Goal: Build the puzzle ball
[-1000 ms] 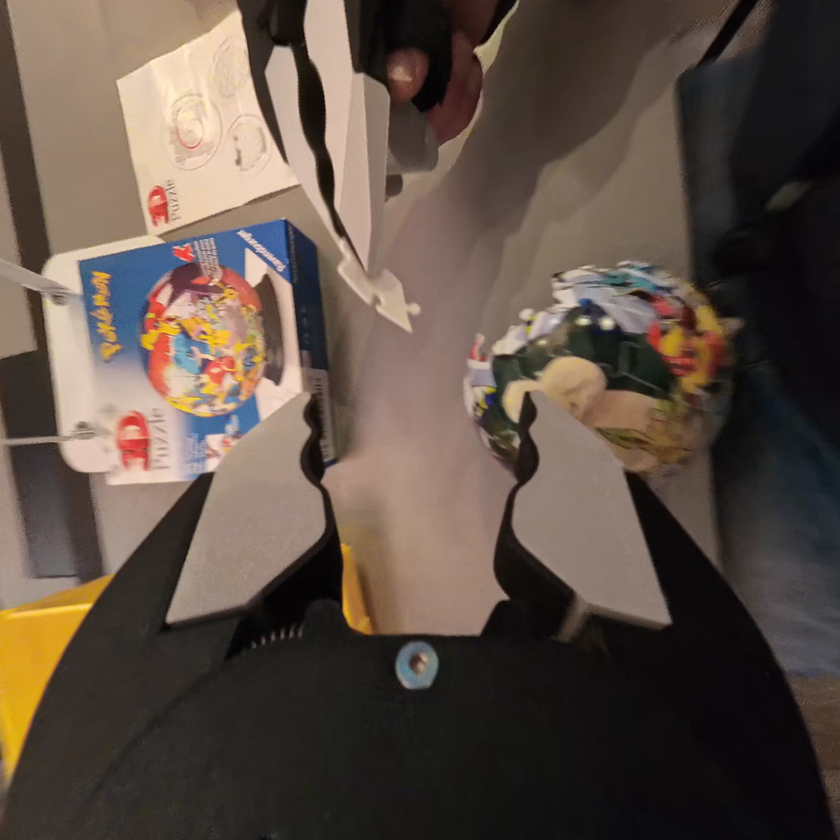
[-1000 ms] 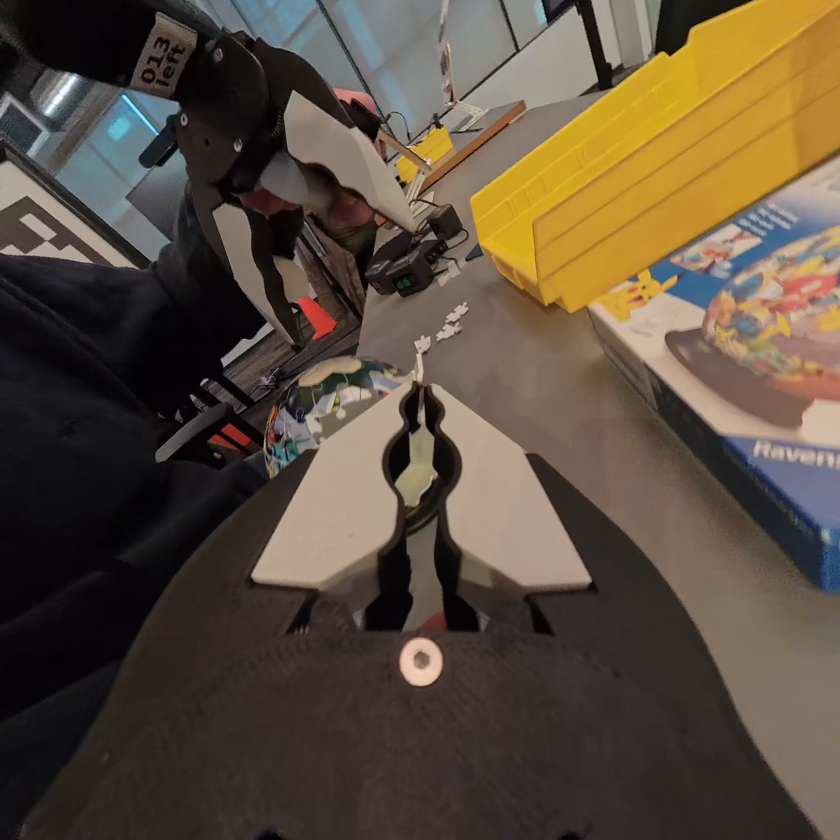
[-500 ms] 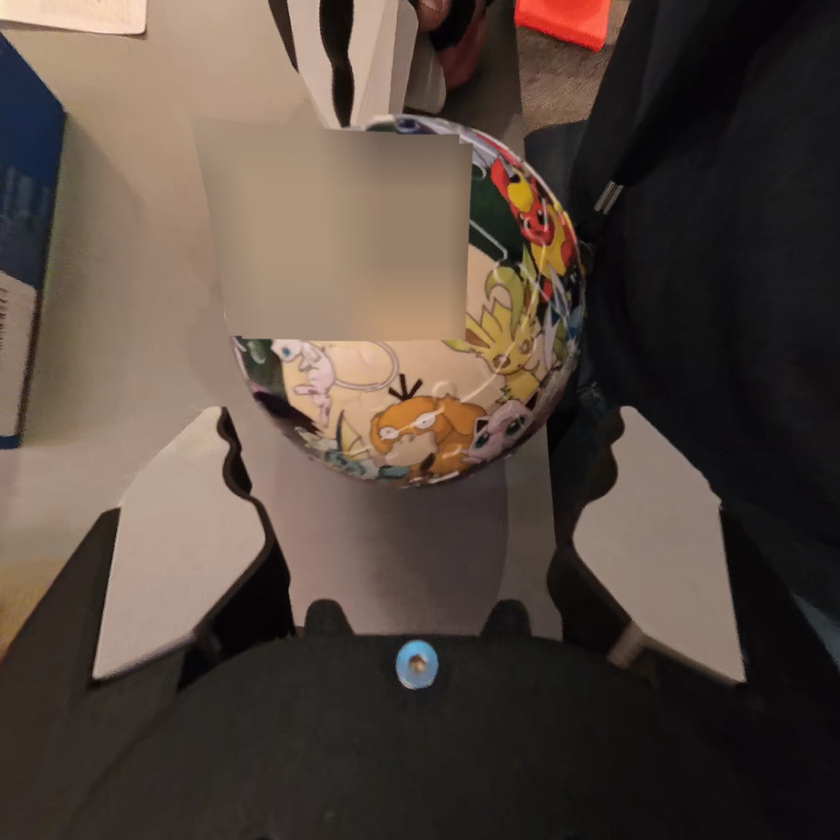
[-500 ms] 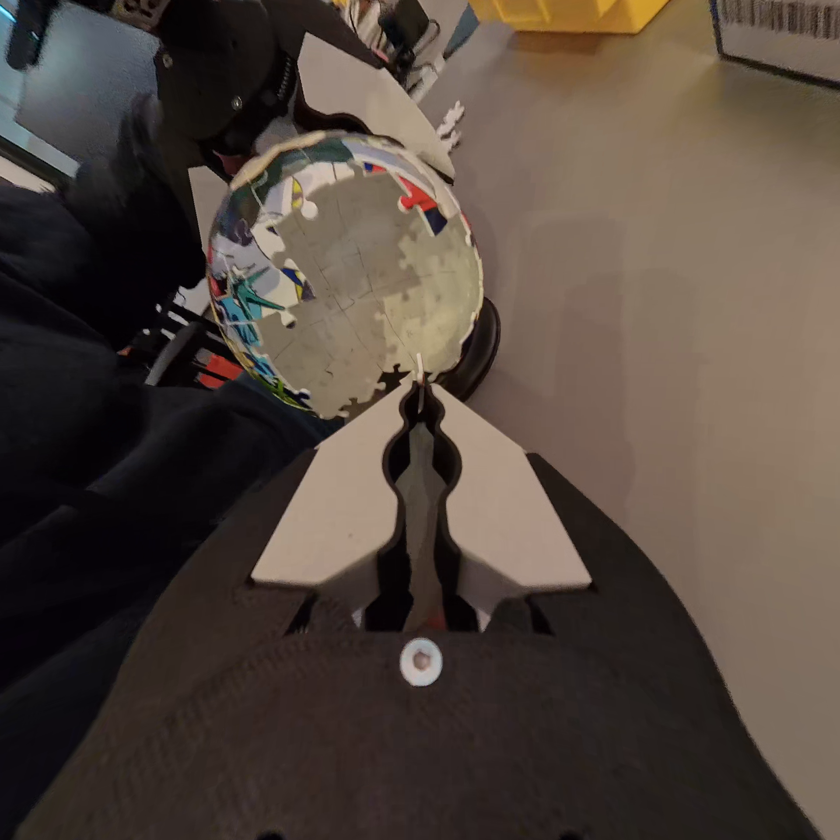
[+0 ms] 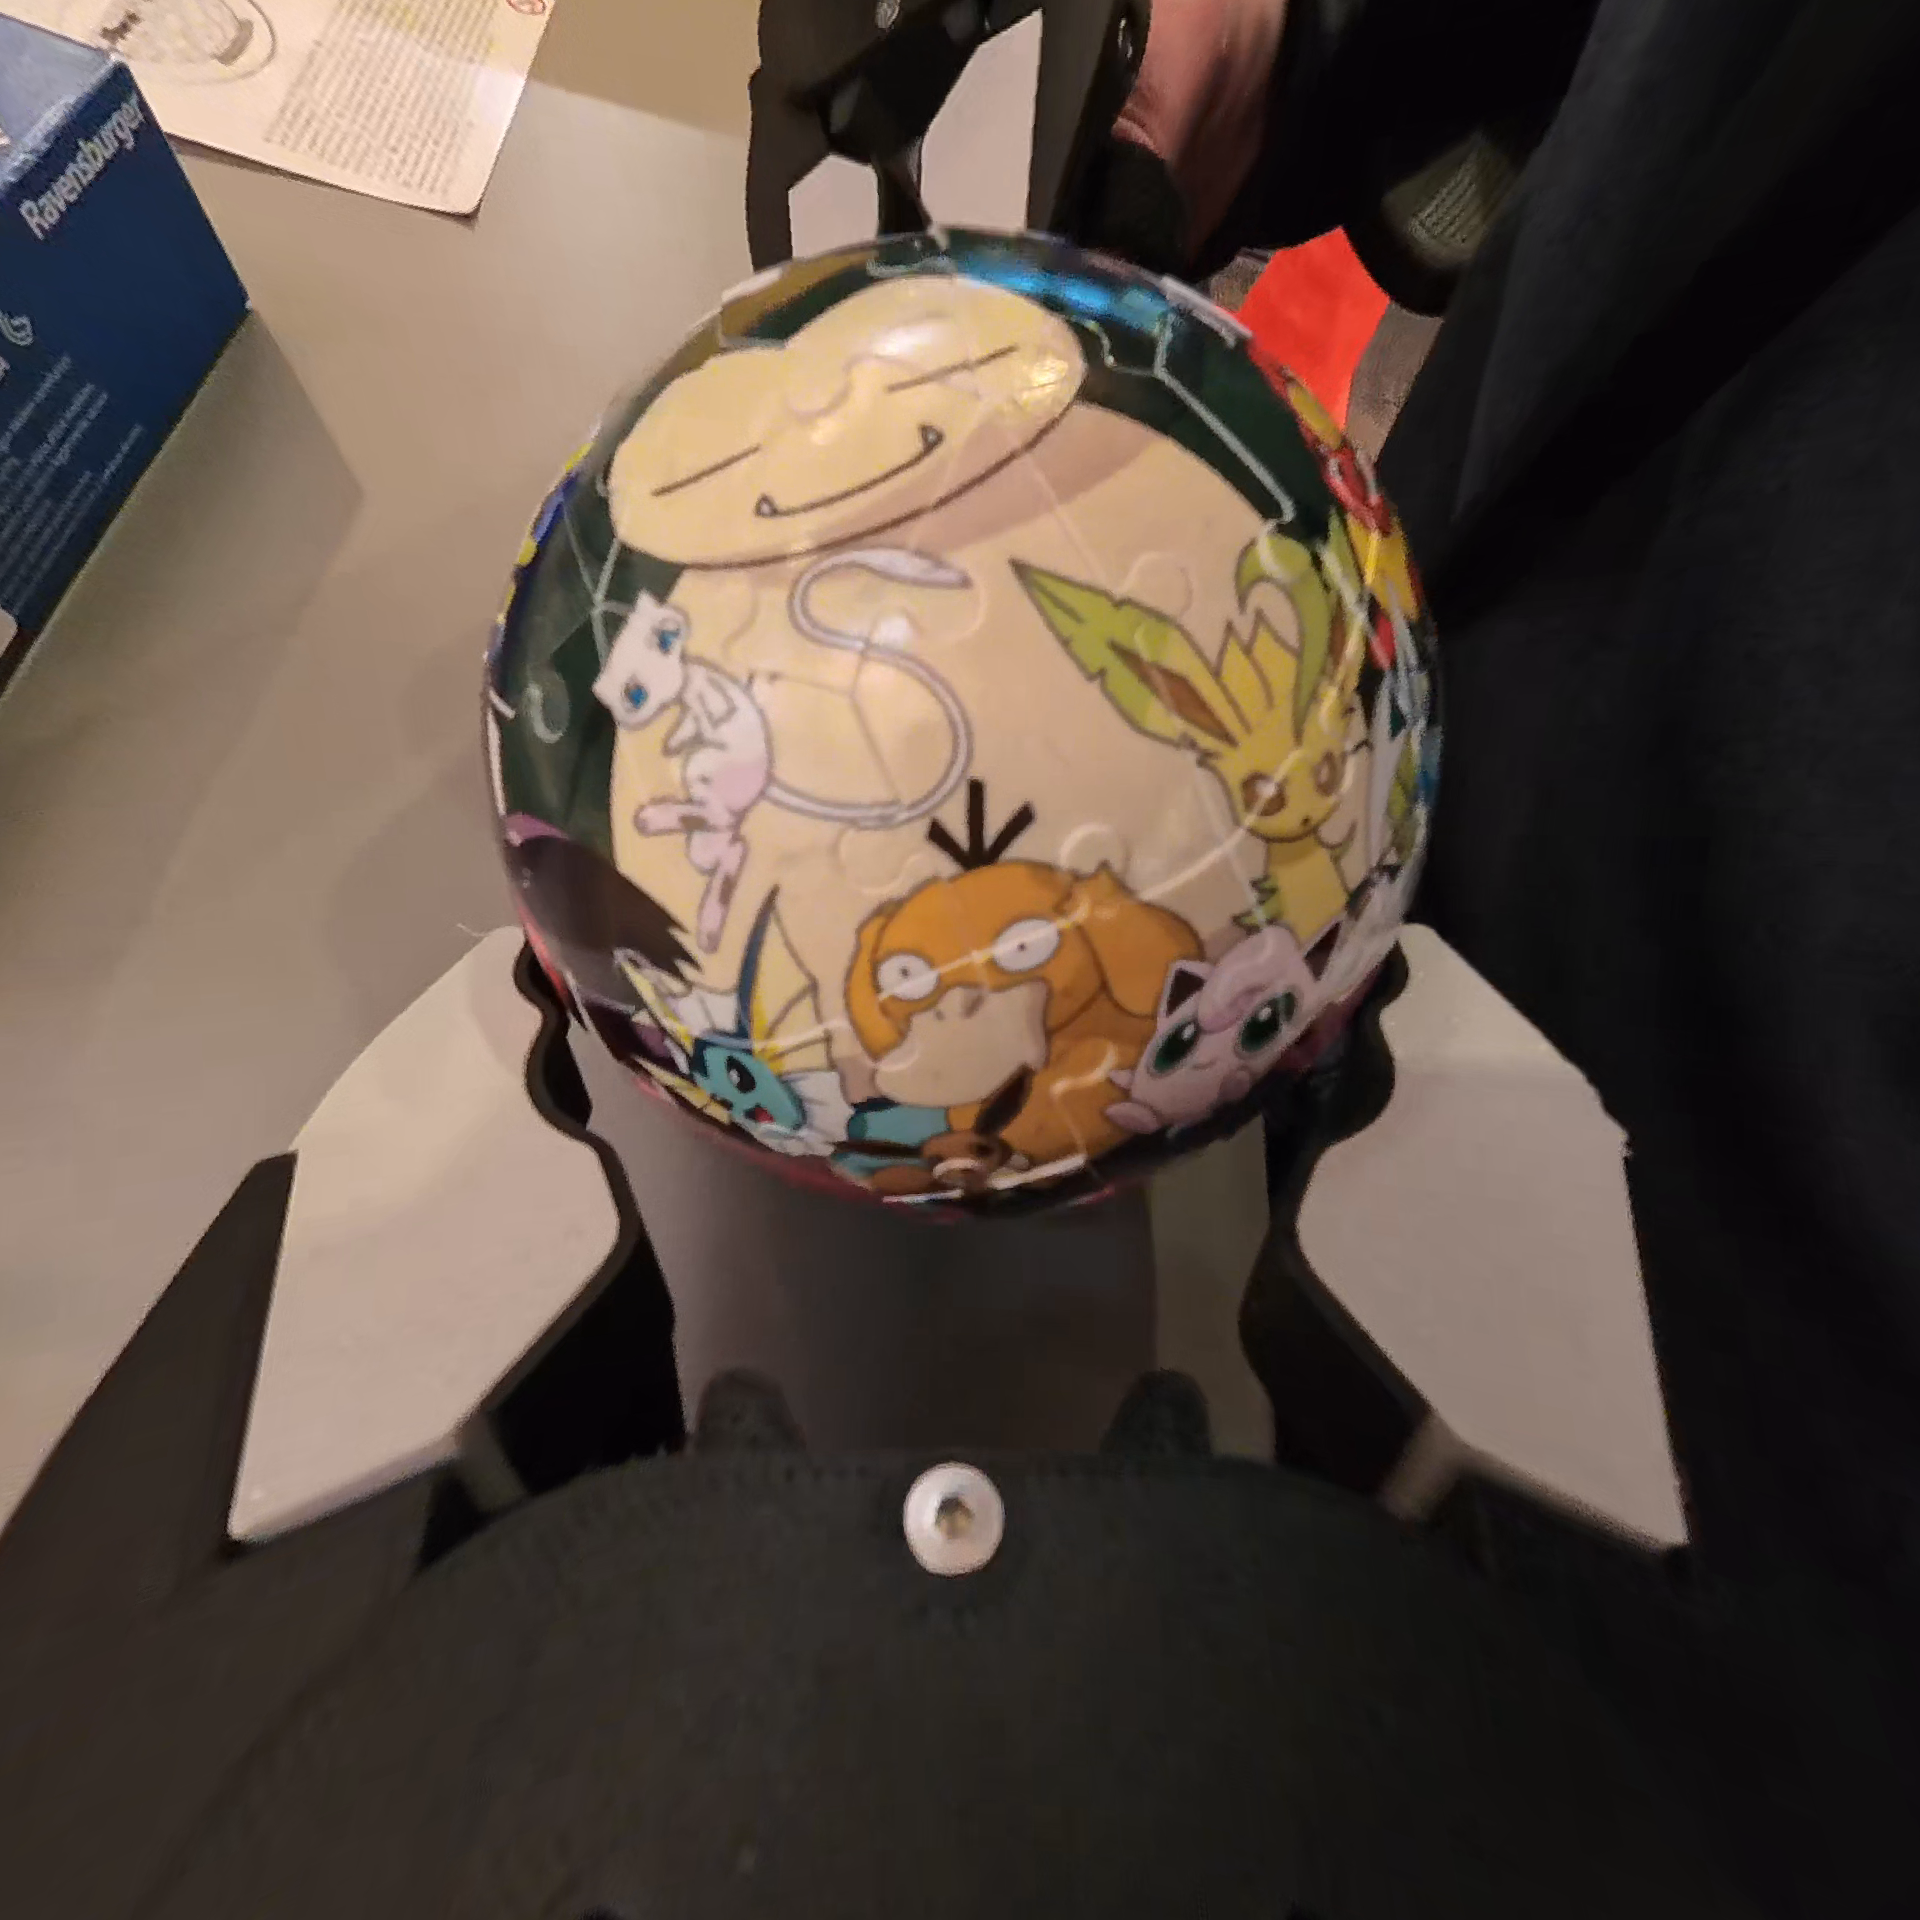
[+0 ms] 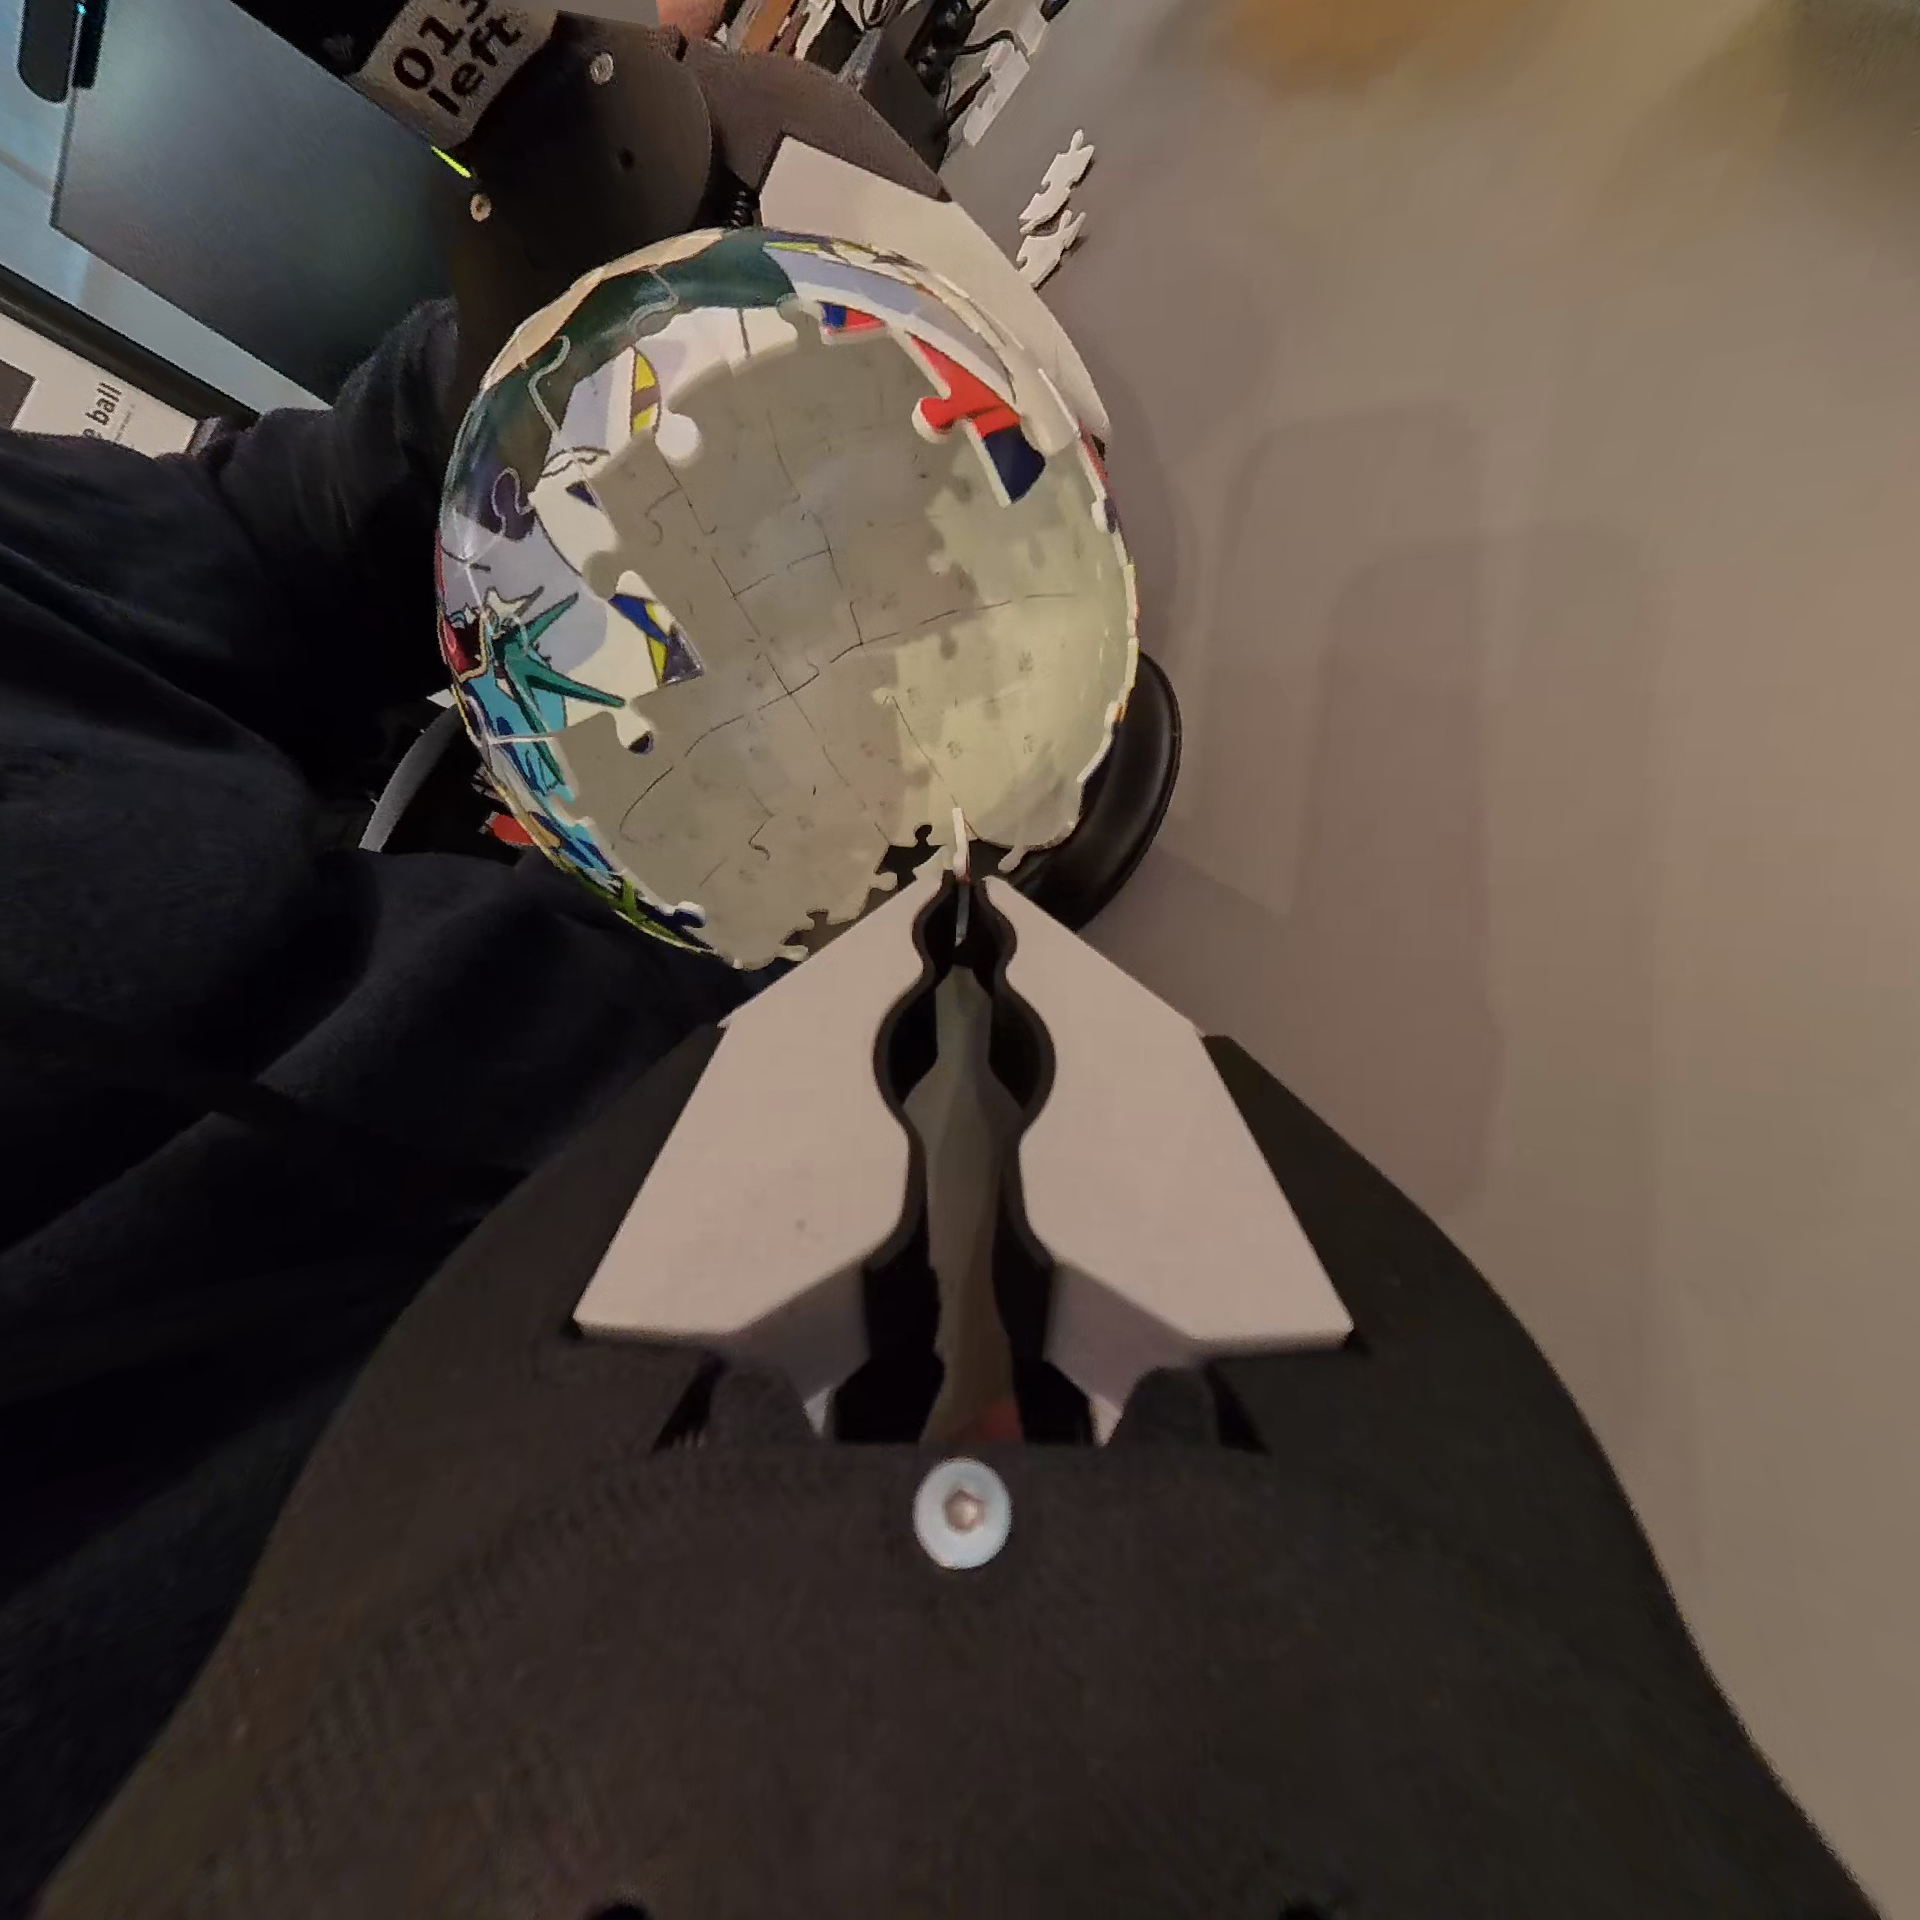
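While my left gripper (image 5: 961, 977) stands spread wide, fingers flanking colourful cartoon-printed puzzle ball (image 5: 961, 686), contact unclear. Ball sits on black round stand (image 6: 1127, 769) on grey desk (image 6: 1507, 727), hole in shell facing right gripper (image 6: 961, 883). I keep that gripper clamped on thin white puzzle piece (image 6: 958, 836), edge at hole's rim. Blue box (image 5: 73, 343), paper sheet (image 5: 384, 94) at far left.

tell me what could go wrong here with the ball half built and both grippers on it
1. The right gripper pinches a thin puzzle piece edge-on at the rim of the opening; pushed at an angle it may slip out or miss its slot.
2. The left gripper fingers sit wide around the puzzle ball; squeezing hard could pop joined pieces loose.
3. The ball only rests on a small black stand and could roll off.
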### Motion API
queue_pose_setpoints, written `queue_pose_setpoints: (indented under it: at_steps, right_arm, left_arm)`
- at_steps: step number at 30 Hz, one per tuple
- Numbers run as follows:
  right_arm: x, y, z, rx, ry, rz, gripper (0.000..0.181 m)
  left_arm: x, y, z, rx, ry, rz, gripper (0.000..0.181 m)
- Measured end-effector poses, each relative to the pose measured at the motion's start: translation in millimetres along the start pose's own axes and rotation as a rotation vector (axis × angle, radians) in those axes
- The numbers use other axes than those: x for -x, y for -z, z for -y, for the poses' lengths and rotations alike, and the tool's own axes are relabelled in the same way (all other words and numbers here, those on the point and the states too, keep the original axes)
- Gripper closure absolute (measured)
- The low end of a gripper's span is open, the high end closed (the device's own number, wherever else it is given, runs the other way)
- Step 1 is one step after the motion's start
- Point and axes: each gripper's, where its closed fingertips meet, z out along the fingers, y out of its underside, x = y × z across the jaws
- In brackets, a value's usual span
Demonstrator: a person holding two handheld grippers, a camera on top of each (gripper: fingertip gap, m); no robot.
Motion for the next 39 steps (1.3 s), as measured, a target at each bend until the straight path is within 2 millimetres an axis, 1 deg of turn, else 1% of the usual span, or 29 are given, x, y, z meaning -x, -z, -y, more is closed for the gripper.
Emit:
queue_pose_setpoints:
  at_steps: [8,11,14,18,21,25,28,29,33,35,39]
  right_arm:
    - [-3,0,1,-0.006,-0.019,-0.025,0.181]
    - [2,-6,-2,0.013,-0.007,-0.022,0.181]
    - [3,-14,-3,0.027,-0.021,-0.022,0.181]
    - [-4,-20,1,0.013,-0.035,-0.069,0.181]
    - [-6,-24,1,0.018,-0.041,-0.085,0.181]
    - [-14,-29,-3,0.046,-0.05,-0.148,0.18]
    - [-13,-30,-4,0.049,-0.046,-0.148,0.179]
    - [-13,-30,-4,0.049,-0.041,-0.149,0.178]
    - [-10,-28,0,0.025,-0.014,-0.141,0.163]
    - [-11,-26,0,0.03,-0.009,-0.146,0.15]
    - [-11,-19,1,0.024,0.025,-0.134,0.15]
  left_arm:
    - [-4,-1,5,-0.032,0.0,0.028,0.044]
    - [-4,-1,6,-0.012,-0.007,0.051,0.044]
    - [-4,0,7,-0.011,-0.003,0.077,0.044]
    - [-2,3,7,0.006,-0.012,0.109,0.044]
    - [-1,4,7,0.021,-0.024,0.137,0.044]
    - [0,3,7,0.032,-0.031,0.163,0.044]
    - [0,3,8,0.039,-0.045,0.173,0.044]
    - [0,3,8,0.044,-0.052,0.178,0.044]
    - [-1,2,8,0.042,-0.055,0.189,0.044]
    - [-1,2,8,0.044,-0.053,0.195,0.044]
    - [-1,3,7,0.051,-0.058,0.202,0.044]
